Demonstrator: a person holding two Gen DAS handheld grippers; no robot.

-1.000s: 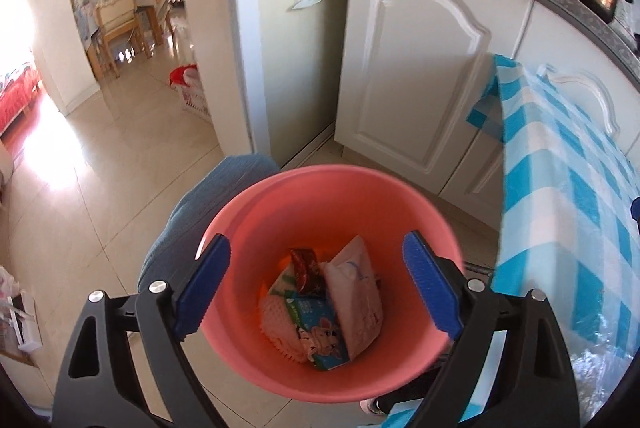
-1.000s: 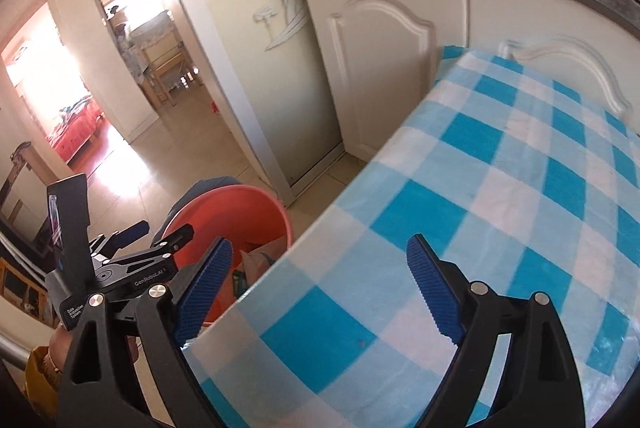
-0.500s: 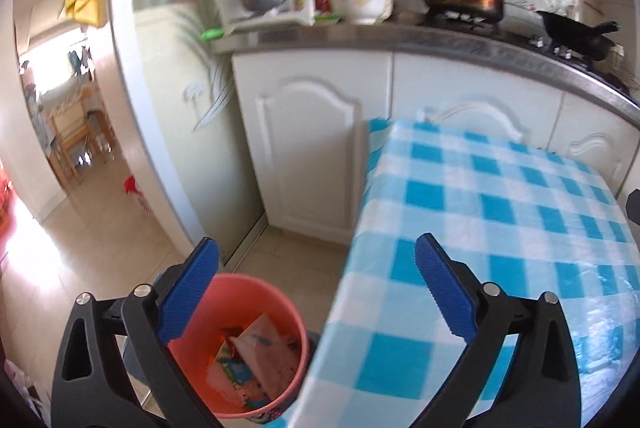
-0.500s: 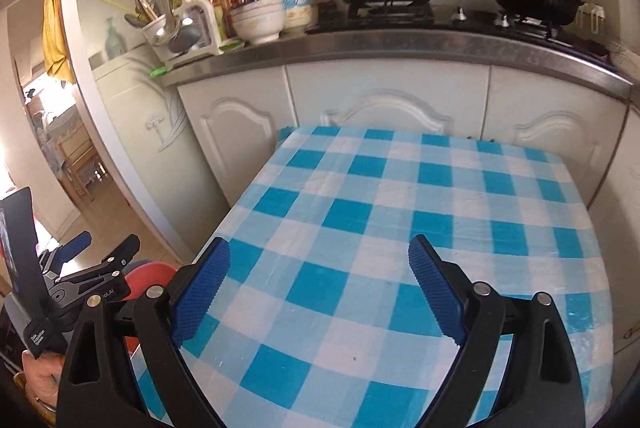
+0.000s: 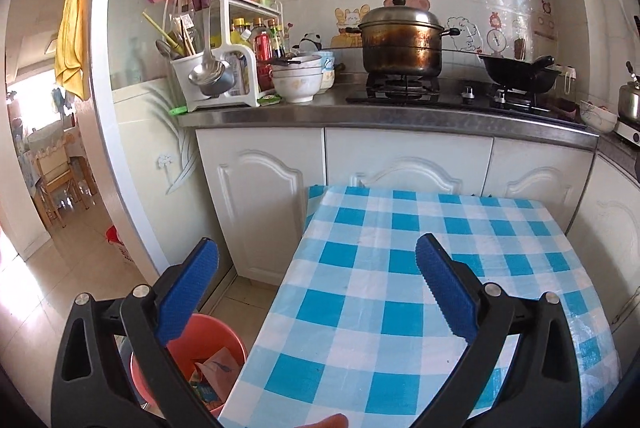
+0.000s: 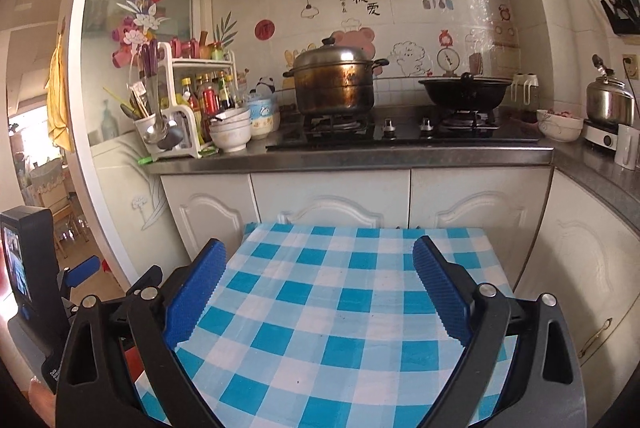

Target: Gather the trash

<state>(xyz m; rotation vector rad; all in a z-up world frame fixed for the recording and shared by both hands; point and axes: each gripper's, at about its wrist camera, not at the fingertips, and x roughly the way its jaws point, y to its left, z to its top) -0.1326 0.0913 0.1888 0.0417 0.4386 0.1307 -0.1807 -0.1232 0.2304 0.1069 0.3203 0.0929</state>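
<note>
While both grippers hang above the checked tablecloth point(image 6: 320, 308), the left gripper point(image 5: 316, 292) and the right gripper point(image 6: 320, 288) each stand spread wide, blue pads holding nothing. Bucket point(image 5: 216, 336), salmon-pink, sits on the floor just beside the table's left edge, near the front corner; wrappers point(image 5: 214, 376) lie inside it. Beyond the far edge: white cabinets point(image 6: 332, 204), a steel pot point(image 6: 334, 82) on the stove.
</note>
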